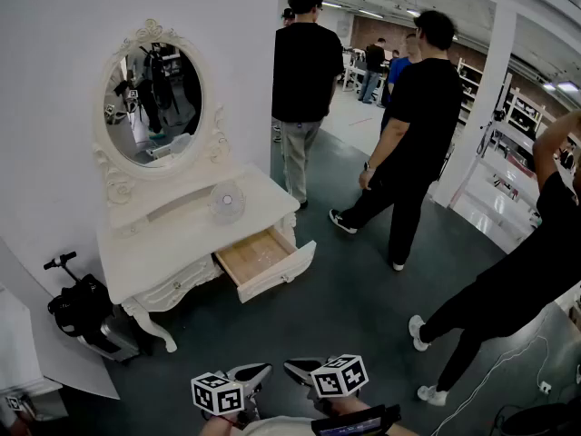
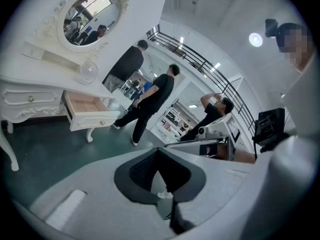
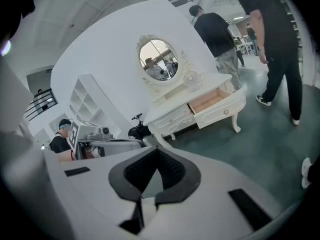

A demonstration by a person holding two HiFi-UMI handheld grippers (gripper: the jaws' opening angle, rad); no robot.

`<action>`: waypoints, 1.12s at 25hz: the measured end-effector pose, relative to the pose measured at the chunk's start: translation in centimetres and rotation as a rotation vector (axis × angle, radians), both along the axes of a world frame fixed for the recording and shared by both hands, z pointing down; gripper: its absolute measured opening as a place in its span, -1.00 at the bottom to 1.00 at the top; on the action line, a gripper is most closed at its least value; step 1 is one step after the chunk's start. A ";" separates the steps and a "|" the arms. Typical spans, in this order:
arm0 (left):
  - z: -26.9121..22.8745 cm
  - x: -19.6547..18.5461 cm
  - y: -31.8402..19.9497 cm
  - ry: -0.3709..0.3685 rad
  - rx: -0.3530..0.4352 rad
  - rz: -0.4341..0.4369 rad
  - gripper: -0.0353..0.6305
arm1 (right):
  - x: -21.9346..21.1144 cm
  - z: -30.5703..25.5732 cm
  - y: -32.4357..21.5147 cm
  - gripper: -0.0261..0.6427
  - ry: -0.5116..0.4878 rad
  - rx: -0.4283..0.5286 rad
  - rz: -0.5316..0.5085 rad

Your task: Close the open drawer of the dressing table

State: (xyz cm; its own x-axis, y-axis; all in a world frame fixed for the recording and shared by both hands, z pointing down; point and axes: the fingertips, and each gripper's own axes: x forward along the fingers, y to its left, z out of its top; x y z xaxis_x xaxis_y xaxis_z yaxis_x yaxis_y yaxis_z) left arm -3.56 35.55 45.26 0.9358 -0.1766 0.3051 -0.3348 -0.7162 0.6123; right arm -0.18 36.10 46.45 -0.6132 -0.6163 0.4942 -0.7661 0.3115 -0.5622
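The white dressing table stands against the wall at the left, under an oval mirror. Its right-hand drawer is pulled out, and the bare wooden inside shows. The same drawer appears at the left of the left gripper view, and the drawer is also seen far off in the right gripper view. My left gripper and right gripper hang side by side at the bottom edge, well short of the table. Both are shut with nothing between their jaws.
A round white fan sits on the tabletop. A black scooter-like device rests left of the table. Two people in black stand beyond the drawer, and a third person is at the right. Dark floor lies between me and the table.
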 end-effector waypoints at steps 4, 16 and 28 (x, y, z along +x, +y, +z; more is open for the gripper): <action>0.4 0.1 -0.3 -0.004 -0.009 -0.001 -0.87 | 0.2 0.2 -0.3 -0.88 0.003 -0.002 0.002; 1.0 -0.3 -1.5 -0.016 -0.041 0.009 -0.87 | 0.4 0.7 -1.8 -0.87 -0.028 -0.025 0.042; 1.2 -2.9 -7.8 -0.026 -0.061 0.048 -0.87 | -1.8 0.8 -8.3 -0.87 -0.006 -0.038 0.083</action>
State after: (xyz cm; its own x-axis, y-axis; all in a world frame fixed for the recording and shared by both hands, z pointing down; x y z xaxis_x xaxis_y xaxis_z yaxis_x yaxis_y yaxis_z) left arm -6.51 27.71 46.41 0.9342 -0.1124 0.3386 -0.3178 -0.6936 0.6465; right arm -1.94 27.82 47.25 -0.5638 -0.6462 0.5144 -0.7849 0.2254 -0.5772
